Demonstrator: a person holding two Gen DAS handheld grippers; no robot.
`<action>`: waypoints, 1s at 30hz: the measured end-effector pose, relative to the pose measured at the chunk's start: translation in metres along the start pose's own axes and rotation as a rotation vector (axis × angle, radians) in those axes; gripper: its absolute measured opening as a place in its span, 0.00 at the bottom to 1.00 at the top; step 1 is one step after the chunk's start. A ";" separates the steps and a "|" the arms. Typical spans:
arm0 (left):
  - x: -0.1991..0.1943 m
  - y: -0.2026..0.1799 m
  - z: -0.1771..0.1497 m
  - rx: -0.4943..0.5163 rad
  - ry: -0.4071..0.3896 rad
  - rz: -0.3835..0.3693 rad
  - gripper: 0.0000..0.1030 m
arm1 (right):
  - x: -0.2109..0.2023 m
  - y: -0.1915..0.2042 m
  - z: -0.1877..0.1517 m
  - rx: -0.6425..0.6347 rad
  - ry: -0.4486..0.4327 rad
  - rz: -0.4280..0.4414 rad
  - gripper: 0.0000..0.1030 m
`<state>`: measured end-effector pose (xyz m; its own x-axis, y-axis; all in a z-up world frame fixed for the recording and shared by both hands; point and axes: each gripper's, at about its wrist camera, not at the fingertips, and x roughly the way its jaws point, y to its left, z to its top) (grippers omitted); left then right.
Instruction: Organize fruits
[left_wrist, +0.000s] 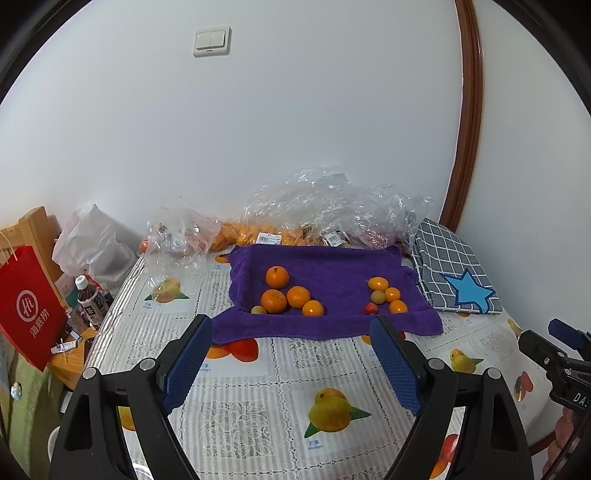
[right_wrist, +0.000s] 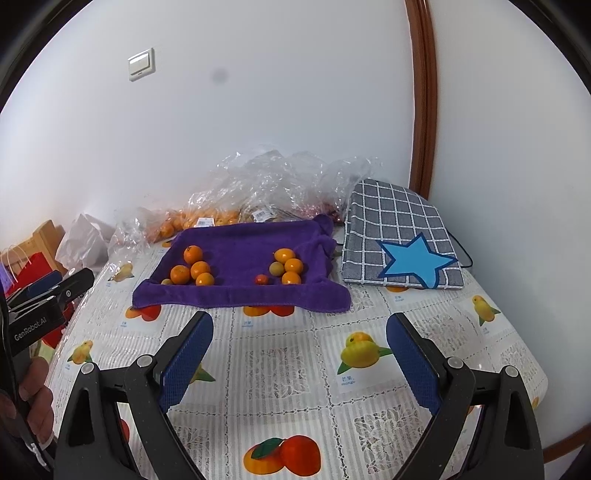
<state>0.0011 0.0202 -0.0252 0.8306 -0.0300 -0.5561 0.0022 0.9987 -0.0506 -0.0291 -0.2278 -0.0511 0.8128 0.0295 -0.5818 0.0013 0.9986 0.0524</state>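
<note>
left gripper (left_wrist: 291, 332) jaws apart | right gripper (right_wrist: 299, 328) jaws apart | oranges (left_wrist: 287, 295) on purple towel (left_wrist: 332, 273)

Two fruit clusters (left_wrist: 287, 294) (left_wrist: 386, 296) left and right on towel (left_wrist: 332, 273); bags (left_wrist: 332, 210) behind, cushion (left_wrist: 448, 269) right.

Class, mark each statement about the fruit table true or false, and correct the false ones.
1. The fruits lie on a purple towel. True.
2. The left hand-held gripper is shut on an orange. False: it is open and holds nothing.
3. A small red fruit lies among the right-hand group. True.
4. The grey checked cloth with a blue star covers the fruits. False: it lies to the right of the towel.
5. The right hand-held gripper is open. True.
</note>
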 end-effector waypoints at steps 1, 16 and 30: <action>0.000 0.000 0.000 0.000 0.000 0.000 0.83 | -0.001 0.000 0.000 0.000 0.000 -0.002 0.91; -0.001 -0.002 0.000 -0.003 -0.001 -0.003 0.83 | -0.004 -0.002 0.000 0.013 -0.002 0.006 0.91; -0.003 -0.004 0.003 -0.001 -0.002 -0.006 0.83 | -0.010 -0.004 0.002 0.005 -0.017 0.010 0.91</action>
<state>0.0004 0.0169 -0.0209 0.8315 -0.0355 -0.5545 0.0065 0.9985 -0.0542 -0.0360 -0.2318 -0.0435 0.8226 0.0389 -0.5672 -0.0043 0.9981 0.0622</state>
